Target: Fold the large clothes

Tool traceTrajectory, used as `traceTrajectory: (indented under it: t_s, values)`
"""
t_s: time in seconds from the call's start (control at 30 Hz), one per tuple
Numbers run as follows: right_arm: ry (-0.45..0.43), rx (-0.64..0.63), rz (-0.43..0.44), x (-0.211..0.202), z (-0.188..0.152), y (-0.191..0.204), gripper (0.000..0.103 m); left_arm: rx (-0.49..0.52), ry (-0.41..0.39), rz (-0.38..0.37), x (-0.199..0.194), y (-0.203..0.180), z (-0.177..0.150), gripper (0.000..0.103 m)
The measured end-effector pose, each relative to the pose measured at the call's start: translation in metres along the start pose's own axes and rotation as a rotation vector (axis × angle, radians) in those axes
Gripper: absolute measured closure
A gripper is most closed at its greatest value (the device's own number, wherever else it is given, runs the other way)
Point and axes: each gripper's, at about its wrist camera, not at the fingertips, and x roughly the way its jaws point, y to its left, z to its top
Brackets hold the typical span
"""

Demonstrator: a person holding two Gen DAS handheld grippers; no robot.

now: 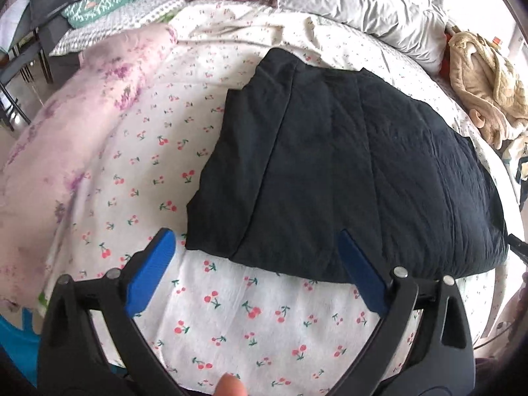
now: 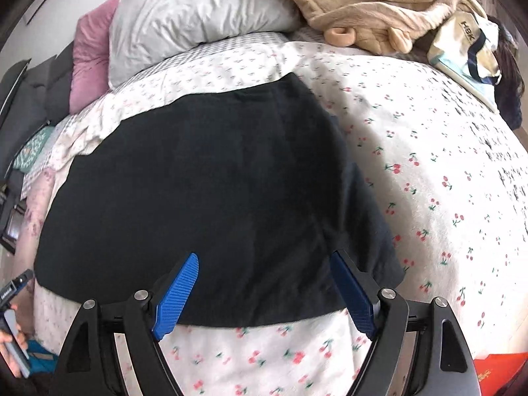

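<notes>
A black garment (image 1: pixel 346 171), partly folded into a flat block, is laid on the cherry-print bedspread (image 1: pixel 270 323) in mid-bed. The left gripper (image 1: pixel 255 239) is held wide apart and empty, above the garment's near left corner. The right gripper (image 2: pixel 265 259) is likewise spread wide, holding nothing, over the near hem. A grey pillow (image 2: pixel 198 10) and a beige robe (image 2: pixel 379 3) are seen beyond.

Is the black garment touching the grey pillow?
Apart. The right wrist view shows a strip of cherry-print sheet between the black garment and the grey pillow.
</notes>
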Motion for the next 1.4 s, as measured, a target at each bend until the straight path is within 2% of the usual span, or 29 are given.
traceTrajectory:
  t_s: [0.13,0.37,0.67,0.8,0.9,1.0,1.07,1.2,1.3,1.4]
  values:
    - [0.015,-0.039,0.003,0.001,-0.004,0.017,0.019,-0.018,0.017,-0.005,0.0,0.002,-0.005,0.002]
    - [0.026,-0.114,0.013,0.011,-0.009,0.048,0.019,-0.104,0.096,-0.042,0.016,0.013,-0.015,0.002]
    - [0.074,-0.199,0.011,0.034,-0.013,0.09,0.019,-0.268,0.193,-0.171,0.044,0.031,-0.025,0.002]
    - [0.085,-0.227,0.025,0.038,-0.016,0.104,0.019,-0.388,0.184,-0.243,0.055,0.043,-0.027,0.002]
    - [0.09,-0.251,0.028,0.042,-0.018,0.115,0.019,-0.456,0.167,-0.268,0.061,0.051,-0.028,0.003]
    - [0.096,-0.265,0.032,0.046,-0.02,0.124,0.019,-0.478,0.112,-0.291,0.064,0.05,-0.027,0.007]
    - [0.099,-0.268,0.037,0.05,-0.021,0.128,0.019,-0.481,0.08,-0.337,0.068,0.047,-0.024,0.018]
    - [0.078,-0.264,0.067,0.054,-0.023,0.138,0.019,-0.523,0.021,-0.379,0.077,0.046,-0.023,0.021]
    - [0.051,-0.285,0.122,0.058,-0.025,0.149,0.019,-0.575,-0.019,-0.403,0.086,0.052,-0.021,0.036]
    - [0.031,-0.304,0.147,0.061,-0.029,0.161,0.019,-0.616,-0.019,-0.42,0.09,0.058,-0.018,0.054]
